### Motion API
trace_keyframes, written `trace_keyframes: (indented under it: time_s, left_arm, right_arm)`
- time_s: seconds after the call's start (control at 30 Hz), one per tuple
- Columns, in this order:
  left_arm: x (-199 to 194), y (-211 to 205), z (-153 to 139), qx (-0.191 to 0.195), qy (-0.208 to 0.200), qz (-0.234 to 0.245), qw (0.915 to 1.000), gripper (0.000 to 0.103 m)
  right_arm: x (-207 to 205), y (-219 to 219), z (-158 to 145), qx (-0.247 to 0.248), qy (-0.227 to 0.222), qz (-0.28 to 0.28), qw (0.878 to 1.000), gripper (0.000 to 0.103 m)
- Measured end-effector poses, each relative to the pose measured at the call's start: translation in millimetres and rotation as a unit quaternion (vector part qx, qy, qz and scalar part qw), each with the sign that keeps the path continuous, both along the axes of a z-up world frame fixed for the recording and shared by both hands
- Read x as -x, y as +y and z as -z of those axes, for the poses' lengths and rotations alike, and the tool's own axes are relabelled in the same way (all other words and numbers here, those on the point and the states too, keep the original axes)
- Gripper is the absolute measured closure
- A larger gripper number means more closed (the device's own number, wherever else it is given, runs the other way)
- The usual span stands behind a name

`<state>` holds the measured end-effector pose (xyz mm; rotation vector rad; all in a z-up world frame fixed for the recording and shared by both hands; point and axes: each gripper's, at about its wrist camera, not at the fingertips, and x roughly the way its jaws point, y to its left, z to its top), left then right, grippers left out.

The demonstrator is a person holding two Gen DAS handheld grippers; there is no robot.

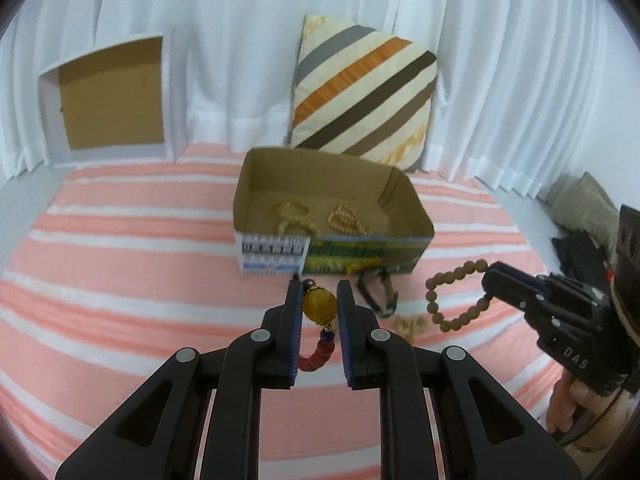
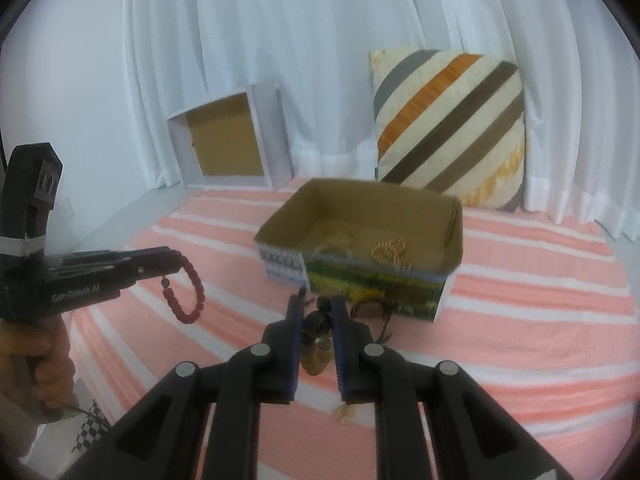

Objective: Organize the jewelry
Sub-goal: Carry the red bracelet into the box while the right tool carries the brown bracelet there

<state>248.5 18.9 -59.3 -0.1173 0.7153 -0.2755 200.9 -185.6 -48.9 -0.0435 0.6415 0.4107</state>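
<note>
In the left wrist view the left gripper (image 1: 319,308) pinches a red-beaded bracelet's amber bead (image 1: 319,306), the open cardboard box (image 1: 412,216) at twelve o'clock on the pink-and-white striped cloth (image 1: 120,280); in the right wrist view the right gripper (image 2: 317,322) clamps a tan wooden-bead bracelet (image 2: 316,360).

The cardboard box (image 1: 332,216) stands open-topped on the striped bedspread (image 1: 120,280); entry from above is unobstructed. Behind the box, a striped pillow (image 1: 360,88) and white curtain (image 1: 240,40) block passage. In front of the box, 1 dark bracelet (image 1: 378,292) lies in the way. Left of the box, the bedspread lies bare.
</note>
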Motion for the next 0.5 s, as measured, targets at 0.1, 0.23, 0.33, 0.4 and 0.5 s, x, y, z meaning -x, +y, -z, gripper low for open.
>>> trace_keyframes:
  time_s: [0.1, 0.23, 0.33, 0.4, 0.5]
  left_arm:
    - [-10, -5, -7, -0.002, -0.006, 0.004, 1.0000, 0.088]
    - [-23, -14, -13, -0.009, -0.010, 0.008, 0.9999, 0.088]
    - [-35, -19, -18, -0.010, -0.010, 0.011, 0.9998, 0.088]
    - [-44, -23, -22, -0.011, -0.012, 0.015, 0.9998, 0.088]
    - [-62, -29, -27, -0.010, -0.011, 0.020, 0.9997, 0.088]
  right_arm:
    - [-10, -3, -11, -0.005, -0.005, 0.001, 1.000, 0.089]
    - [-22, -6, -21, -0.010, -0.008, 0.004, 1.000, 0.089]
    - [-35, -10, -25, -0.018, -0.002, 0.006, 1.000, 0.089]
    - [-48, -12, -29, -0.023, 0.003, 0.007, 1.000, 0.089]
    - [-71, -16, -33, -0.032, 0.015, 0.010, 0.999, 0.089]
